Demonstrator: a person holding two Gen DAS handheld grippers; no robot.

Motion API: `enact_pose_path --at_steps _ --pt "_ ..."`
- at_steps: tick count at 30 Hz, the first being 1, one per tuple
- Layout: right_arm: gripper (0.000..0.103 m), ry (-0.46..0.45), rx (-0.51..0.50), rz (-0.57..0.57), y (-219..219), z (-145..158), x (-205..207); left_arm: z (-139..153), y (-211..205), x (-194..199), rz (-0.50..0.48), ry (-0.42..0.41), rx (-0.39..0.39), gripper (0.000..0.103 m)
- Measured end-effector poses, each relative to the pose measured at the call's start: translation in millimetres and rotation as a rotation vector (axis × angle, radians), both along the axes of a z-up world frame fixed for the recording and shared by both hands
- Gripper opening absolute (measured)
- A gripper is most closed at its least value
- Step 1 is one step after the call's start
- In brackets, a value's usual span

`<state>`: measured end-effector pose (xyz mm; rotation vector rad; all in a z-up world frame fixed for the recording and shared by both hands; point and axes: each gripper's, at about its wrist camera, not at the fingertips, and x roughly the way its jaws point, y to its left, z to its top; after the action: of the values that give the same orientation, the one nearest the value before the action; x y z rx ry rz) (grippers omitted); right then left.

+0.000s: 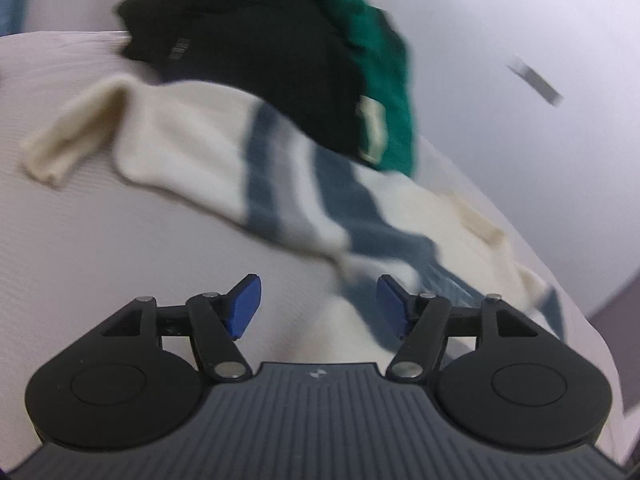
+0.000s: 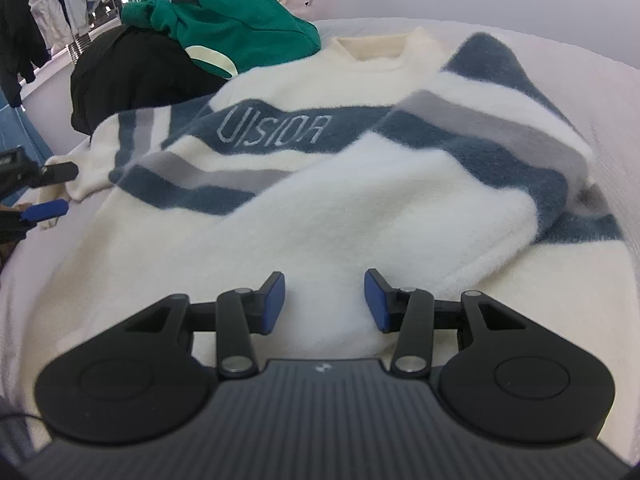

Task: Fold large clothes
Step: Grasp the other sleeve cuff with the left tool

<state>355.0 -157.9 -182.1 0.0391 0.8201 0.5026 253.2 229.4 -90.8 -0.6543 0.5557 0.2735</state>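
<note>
Sweater (image 2: 320, 184): cream, blue-striped, spread on the bed (image 1: 100, 240), sleeves crossed over. Left tongs (image 1: 318, 304), right tongs (image 2: 325, 300): both gaping, empty. Pinch hem corners together; lift evenly.

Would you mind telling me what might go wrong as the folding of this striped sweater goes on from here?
1. The black garment and green garment lie on the cream and blue sweater's shoulder, so a fold could drag them along.
2. One sleeve already lies crumpled across the body; folding over it may leave a lumpy result.
3. Both the left hand-held gripper and right hand-held gripper are open, so thick fleece might slip from a shallow pinch.
</note>
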Motion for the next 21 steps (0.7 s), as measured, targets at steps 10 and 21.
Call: enact_pose_path --at_steps 10,21 --pt "0.046 -0.005 0.011 -0.002 -0.8 -2.4 1.3 -38.8 97.9 32.5 0.157 0.017 -0.206 0.07" --pt "0.047 -0.058 -0.071 0.026 14.8 -4.3 0.9 -85.6 169.4 34.9 0.383 -0.161 -0.471 0.069"
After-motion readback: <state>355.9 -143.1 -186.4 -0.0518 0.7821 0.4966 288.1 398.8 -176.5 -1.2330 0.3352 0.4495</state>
